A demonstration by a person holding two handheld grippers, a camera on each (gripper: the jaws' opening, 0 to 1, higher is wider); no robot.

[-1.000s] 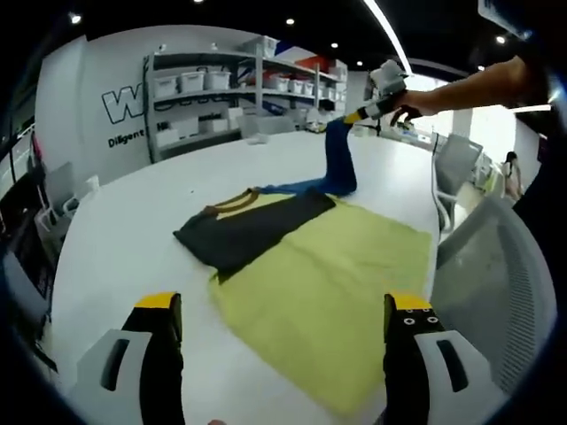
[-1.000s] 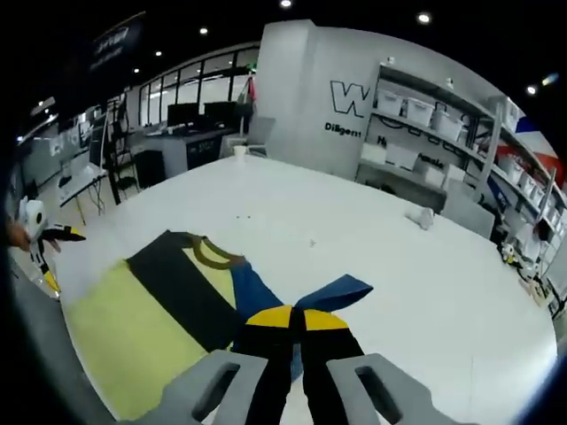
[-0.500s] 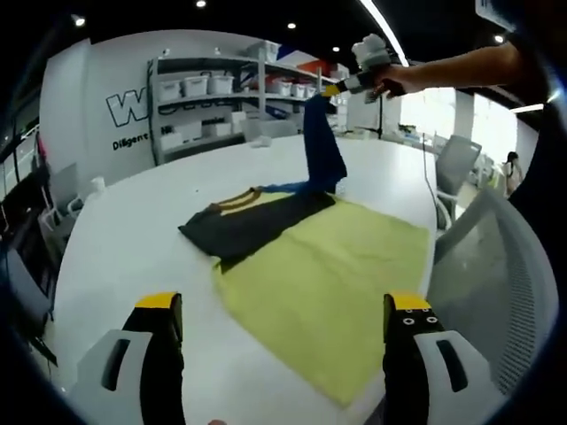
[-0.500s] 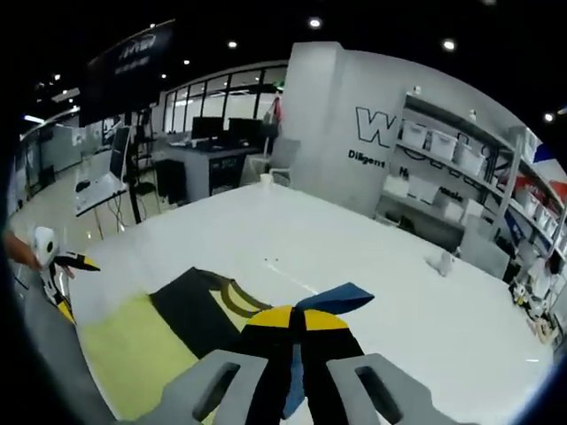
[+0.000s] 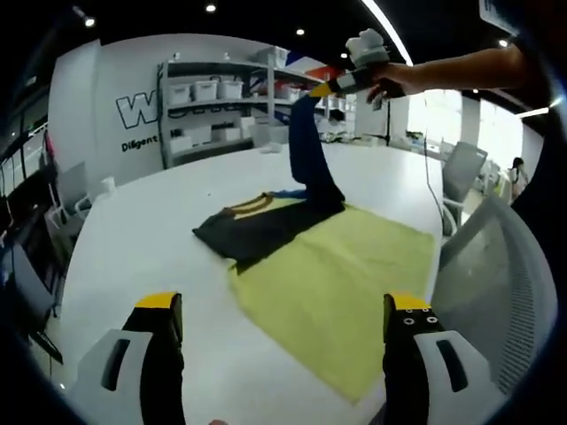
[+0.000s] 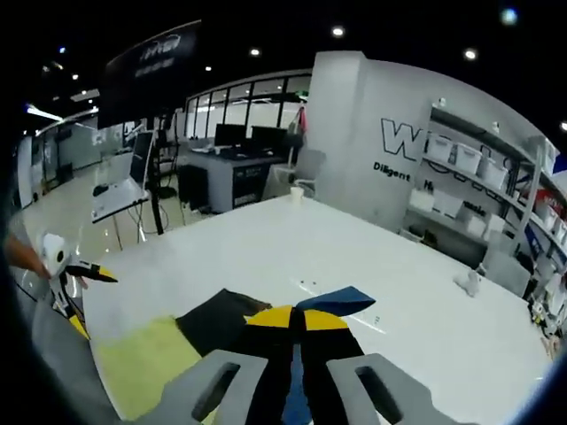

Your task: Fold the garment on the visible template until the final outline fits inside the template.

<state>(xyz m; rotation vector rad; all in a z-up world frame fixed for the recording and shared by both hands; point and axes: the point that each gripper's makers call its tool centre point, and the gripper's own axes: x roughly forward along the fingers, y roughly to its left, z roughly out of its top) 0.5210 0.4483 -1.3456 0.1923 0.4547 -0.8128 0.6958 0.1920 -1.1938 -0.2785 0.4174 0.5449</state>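
Left gripper view: the left gripper hangs wide apart and empty above the white table. Behind it, shelving carries white bins; their contents cannot be told. The garment lies dark and partly on the yellow template. Farther right, the right gripper pinches the blue sleeve, lifted upright above the garment.

Right gripper view: its jaws are clamped together on the sleeve.

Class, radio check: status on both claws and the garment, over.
Right claw shut on blue sleeve, lifted above table. Left claw open, holding nothing. Garment partly on yellow template, unfolded. Nothing in the way.
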